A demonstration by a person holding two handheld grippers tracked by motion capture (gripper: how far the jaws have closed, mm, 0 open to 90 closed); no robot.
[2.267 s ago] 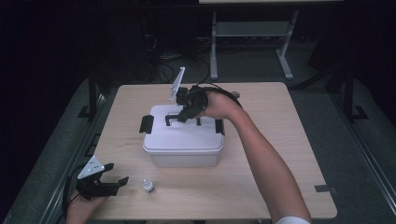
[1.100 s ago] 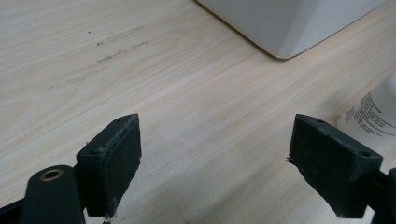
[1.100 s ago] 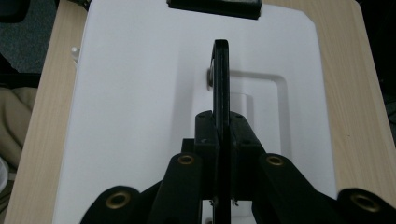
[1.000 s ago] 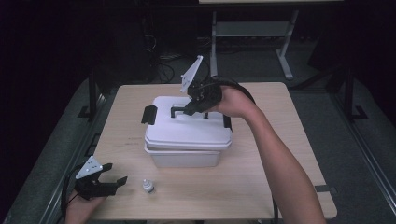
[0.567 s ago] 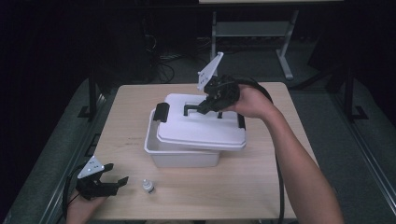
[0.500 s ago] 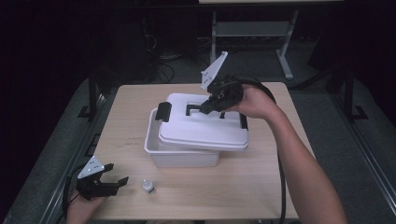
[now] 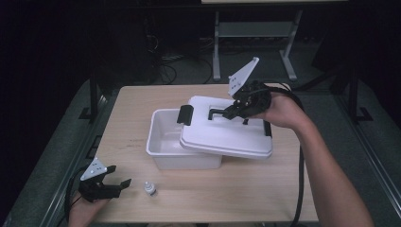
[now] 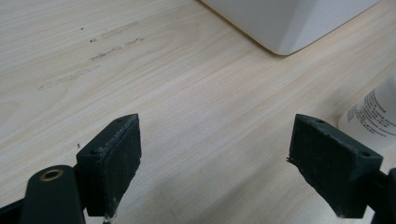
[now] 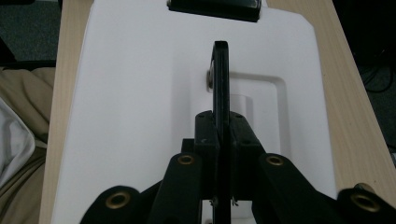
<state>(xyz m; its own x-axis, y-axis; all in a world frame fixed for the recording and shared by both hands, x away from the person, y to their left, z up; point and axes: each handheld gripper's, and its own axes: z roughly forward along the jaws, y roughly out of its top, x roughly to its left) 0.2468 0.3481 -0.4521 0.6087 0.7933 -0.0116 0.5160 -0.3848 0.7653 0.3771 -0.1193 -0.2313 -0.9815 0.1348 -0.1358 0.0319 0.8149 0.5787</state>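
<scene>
A white storage box [image 7: 182, 161] stands mid-table, its left half uncovered and bare inside. Its white lid [image 7: 227, 137] hangs shifted to the right over the box's right half. My right gripper [image 7: 232, 111] is shut on the lid's black handle [image 7: 216, 112]. In the right gripper view, the handle [image 9: 220, 74] stands edge-on between the pads of that gripper [image 9: 221, 126], above the lid [image 9: 140, 93]. My left gripper [image 7: 118, 176] rests open at the table's near left corner. A small white bottle [image 7: 150, 188] stands just right of it. Between the wide-apart jaws of the left gripper [image 8: 219, 154] lies bare wood.
Black latches [image 7: 185, 115] sit at both ends of the lid. In the left gripper view the bottle [image 8: 373, 116] is at the right edge and a box corner [image 8: 285, 23] at the top. The wooden table [image 7: 127, 109] has bare room left of the box and along the front.
The right gripper has carried the lid up and to the right, off the box, uncovering the box's left half. The left gripper and the bottle have stayed put.
</scene>
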